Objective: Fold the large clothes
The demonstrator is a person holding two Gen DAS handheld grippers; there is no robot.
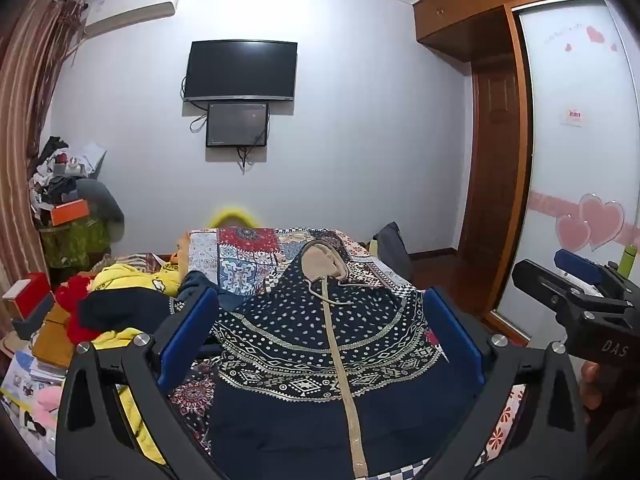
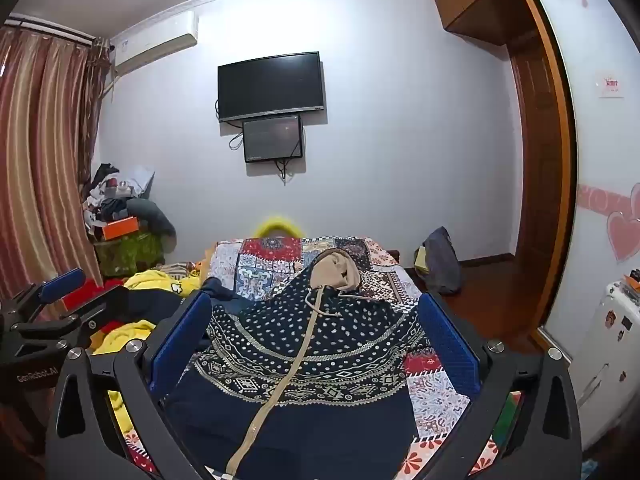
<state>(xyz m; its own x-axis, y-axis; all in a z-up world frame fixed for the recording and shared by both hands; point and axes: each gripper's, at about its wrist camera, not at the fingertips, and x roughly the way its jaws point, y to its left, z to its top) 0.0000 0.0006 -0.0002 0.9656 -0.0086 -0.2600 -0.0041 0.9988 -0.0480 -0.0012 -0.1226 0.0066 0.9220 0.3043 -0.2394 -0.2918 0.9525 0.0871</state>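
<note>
Garment: a large navy hooded jacket [image 1: 320, 344] with white dots and geometric bands lies spread front-up on the bed, on a patchwork quilt [image 1: 256, 256]. Tan hood [image 1: 324, 260] points to the far end, toward the wall; tan zipper placket [image 1: 340, 360] runs down the middle to the near hem, which falls below both views. Left sleeve area bunches toward the near left; no crease or folded panel is visible anywhere on the body.

Left gripper [image 1: 320, 336]: jaws spread fully, blue pads on either side of the jacket's chest as framed, hovering above it; nothing between the pads is pinched. Right gripper [image 2: 316, 336]: likewise spread wide, empty, poised over the same garment, slightly right of the other. Each gripper shows at the other view's edge, so they sit side by side at the near end.

Progress, judged: folding has not begun. Jacket is laid out, roughly flat. Left to do: bring sleeves in, fold sides, fold lengthwise toward hood.

Surroundings: yellow and red clothes [image 1: 132, 284] heaped on the left of the bed; clutter pile by the curtain [image 2: 44, 152] far left; television [image 1: 240, 70] with a smaller screen below it on the far wall; wardrobe [image 1: 576, 140] with heart stickers on the right.
</note>
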